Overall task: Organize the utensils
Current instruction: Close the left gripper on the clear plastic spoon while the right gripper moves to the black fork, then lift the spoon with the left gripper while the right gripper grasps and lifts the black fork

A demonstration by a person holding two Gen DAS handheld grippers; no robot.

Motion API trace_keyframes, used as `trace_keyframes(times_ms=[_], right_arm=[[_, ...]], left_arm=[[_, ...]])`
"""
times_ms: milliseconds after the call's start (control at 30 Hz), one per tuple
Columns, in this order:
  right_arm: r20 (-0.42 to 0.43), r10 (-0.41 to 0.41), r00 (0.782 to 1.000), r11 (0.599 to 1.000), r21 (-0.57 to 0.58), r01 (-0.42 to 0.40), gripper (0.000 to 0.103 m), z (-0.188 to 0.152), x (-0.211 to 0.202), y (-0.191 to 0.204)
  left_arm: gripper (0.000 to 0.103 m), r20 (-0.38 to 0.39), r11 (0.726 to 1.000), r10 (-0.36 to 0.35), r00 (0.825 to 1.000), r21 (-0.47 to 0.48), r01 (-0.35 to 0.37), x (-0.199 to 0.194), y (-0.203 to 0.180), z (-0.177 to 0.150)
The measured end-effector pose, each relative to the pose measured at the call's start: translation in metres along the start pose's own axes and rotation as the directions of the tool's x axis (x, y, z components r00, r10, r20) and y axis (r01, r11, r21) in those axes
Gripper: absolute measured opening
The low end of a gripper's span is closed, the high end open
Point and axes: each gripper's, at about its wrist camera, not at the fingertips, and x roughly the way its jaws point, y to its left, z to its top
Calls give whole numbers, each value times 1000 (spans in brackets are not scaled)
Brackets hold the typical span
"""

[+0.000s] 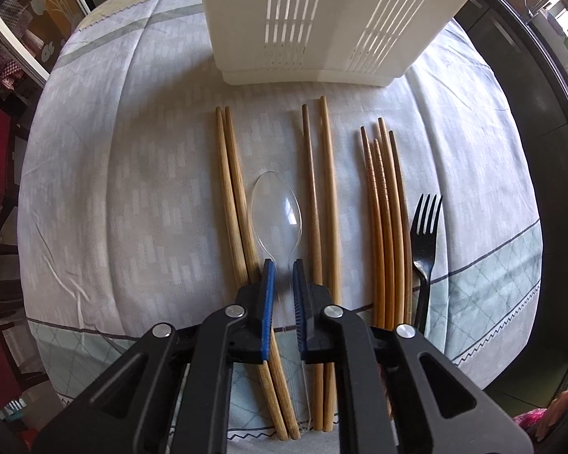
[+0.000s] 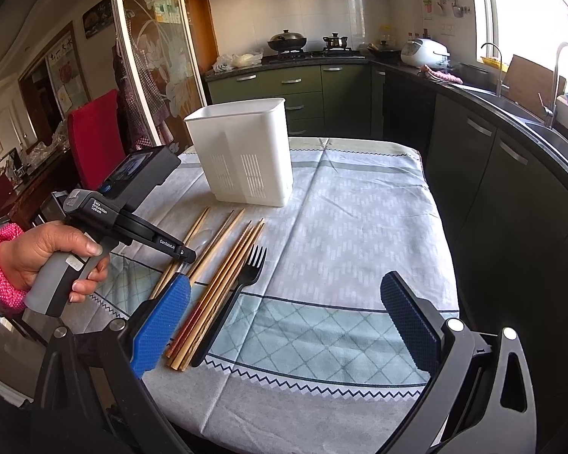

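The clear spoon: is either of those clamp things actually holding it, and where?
Cannot be told. The left gripper straddles the clear spoon at its neck, jaws slightly apart. The right gripper is wide open, empty.

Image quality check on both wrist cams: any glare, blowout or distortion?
Left wrist: strong fisheye bowing at the tablecloth edges, clear spoon low-contrast with window glints. Right wrist: window blown out upper right, dim room at left, right gripper fingers sharp.

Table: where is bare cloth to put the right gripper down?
Free: the wide patch of tablecloth right of the black fork, reaching the table's right edge. Crowded: the strip in front of the white holder, where chopsticks, clear spoon and left gripper lie close.
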Motion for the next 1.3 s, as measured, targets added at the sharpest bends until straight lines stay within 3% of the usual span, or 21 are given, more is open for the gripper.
trace_keyframes(times_ms=[200, 333, 433, 600, 700, 767, 833, 933, 1067, 1133, 1300], right_arm=[[-36, -22, 999, 1000, -23, 22, 99, 2, 9, 6], [-129, 7, 992, 1000, -3, -8, 99, 9, 30, 7], [-248, 75, 966, 996, 58, -63, 99, 16, 56, 3], [-411, 90, 907, 994, 90, -58, 98, 22, 99, 6], [-483, 115, 868, 990, 131, -58, 87, 23, 121, 8], [-519, 104, 848, 990, 133, -41, 73, 22, 133, 11], [-554, 106, 826, 988, 149, -27, 50, 21, 144, 14], [-589, 66, 806, 992, 129, 13, 33, 19, 154, 22], [-633, 41, 773, 994, 104, 32, 30, 13, 165, 35], [-642, 15, 767, 995, 88, 55, 24, 12, 169, 39], [-645, -34, 764, 994, 59, 94, 19, 17, 175, 49]], left_arm=[[9, 39, 999, 33, 999, 29, -35, 5, -10, -2], [9, 69, 1000, -14, 997, 26, 13, 2, -14, -3], [8, 116, 998, -52, 992, 30, 49, -16, -12, -2], [8, 246, 996, -82, 966, 62, 68, -62, -8, -7], [8, 311, 994, -92, 946, 82, 69, -85, -3, -14], [8, 343, 993, -99, 934, 94, 70, -100, 6, -27], [8, 370, 992, -102, 923, 102, 68, -109, 10, -35], [8, 405, 992, -100, 909, 111, 60, -120, 18, -43], [8, 417, 991, -115, 902, 117, 72, -122, 26, -46], [8, 421, 990, -119, 899, 117, 76, -122, 29, -49], [8, 431, 989, -129, 893, 120, 84, -123, 35, -53]])
